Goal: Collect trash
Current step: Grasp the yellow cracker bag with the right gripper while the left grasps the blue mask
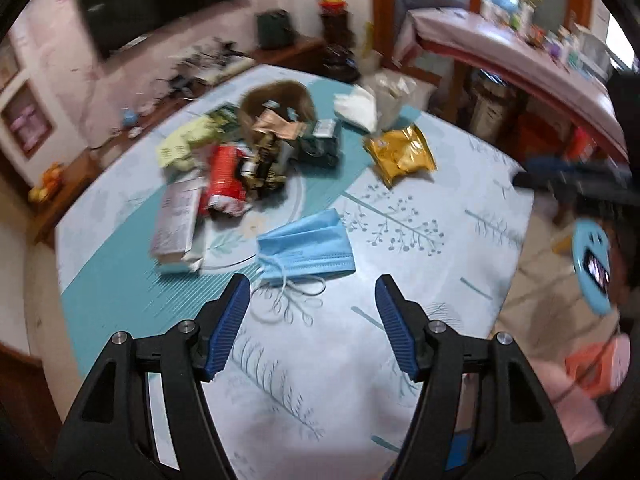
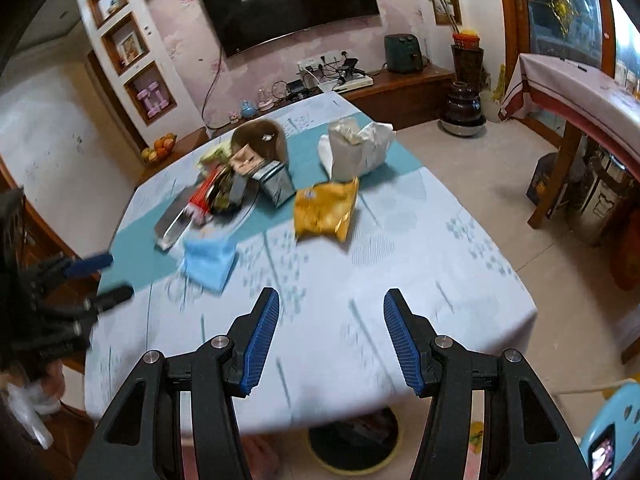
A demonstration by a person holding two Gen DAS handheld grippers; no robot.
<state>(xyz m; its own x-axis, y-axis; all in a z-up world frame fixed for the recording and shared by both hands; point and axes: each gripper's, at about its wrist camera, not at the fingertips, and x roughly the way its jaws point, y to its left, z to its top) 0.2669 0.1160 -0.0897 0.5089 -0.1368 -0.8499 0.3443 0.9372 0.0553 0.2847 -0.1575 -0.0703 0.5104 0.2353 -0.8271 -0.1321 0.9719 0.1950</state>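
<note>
While both grippers hang empty, left gripper (image 1: 312,292) and right gripper (image 2: 330,306) fingers apart, blue mask (image 1: 306,248) lies mid-frame on tablecloth (image 1: 460,264), nearest trash. Judged light, soft, floppy; pinch folded body, not 2 ear loops.

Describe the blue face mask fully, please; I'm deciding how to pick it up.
The blue face mask is a pleated disposable one of thin, cloth-like material, lying flat and slightly rumpled on the patterned tablecloth. Its white ear loops trail toward the camera. It lies apart from the trash pile, nearest the table's front, and nothing grips it.
</note>
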